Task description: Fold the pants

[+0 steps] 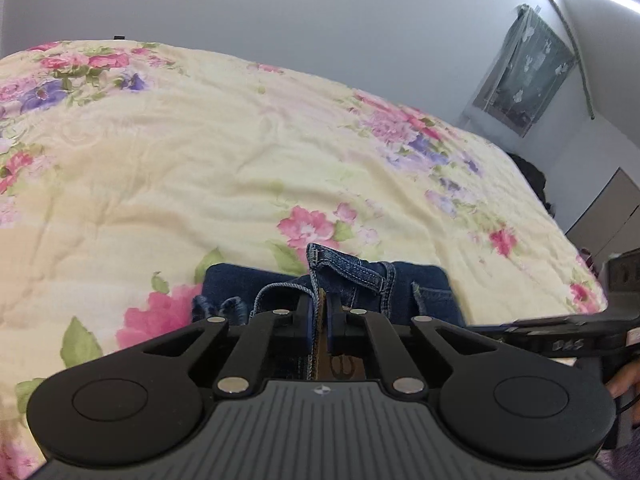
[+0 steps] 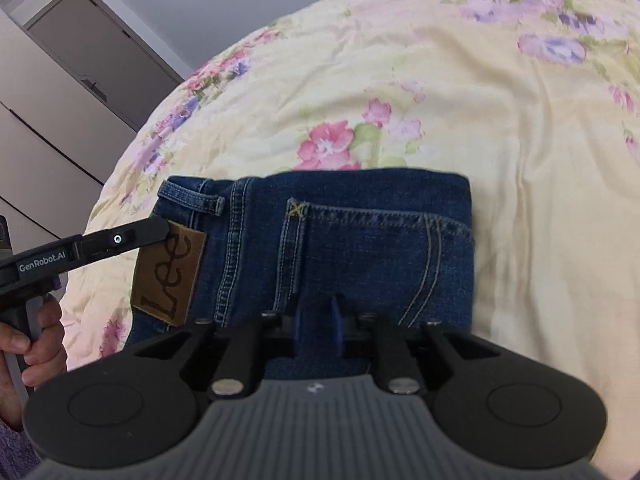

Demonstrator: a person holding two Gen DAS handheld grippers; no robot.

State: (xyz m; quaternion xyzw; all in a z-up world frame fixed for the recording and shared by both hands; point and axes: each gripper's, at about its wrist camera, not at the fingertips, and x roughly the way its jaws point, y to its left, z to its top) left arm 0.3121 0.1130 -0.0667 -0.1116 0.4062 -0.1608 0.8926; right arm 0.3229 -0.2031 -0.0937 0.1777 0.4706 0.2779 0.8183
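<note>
Dark blue jeans point(image 2: 344, 240) lie folded into a compact rectangle on the floral bed cover, back pocket and brown leather label point(image 2: 170, 276) facing up. My left gripper point(image 1: 319, 304) is shut on the waistband of the jeans point(image 1: 344, 276) at the label. It also shows in the right wrist view point(image 2: 156, 232), its tip at the label's top edge. My right gripper point(image 2: 318, 320) is nearly closed at the near edge of the jeans, with denim between its blue pads point(image 2: 337, 324).
The pale yellow floral bed cover point(image 1: 200, 152) spreads wide behind and to both sides of the jeans. A grey wall lies beyond. A framed picture point(image 1: 524, 76) hangs at right. A door or cabinet point(image 2: 96, 52) stands at the bed's left edge.
</note>
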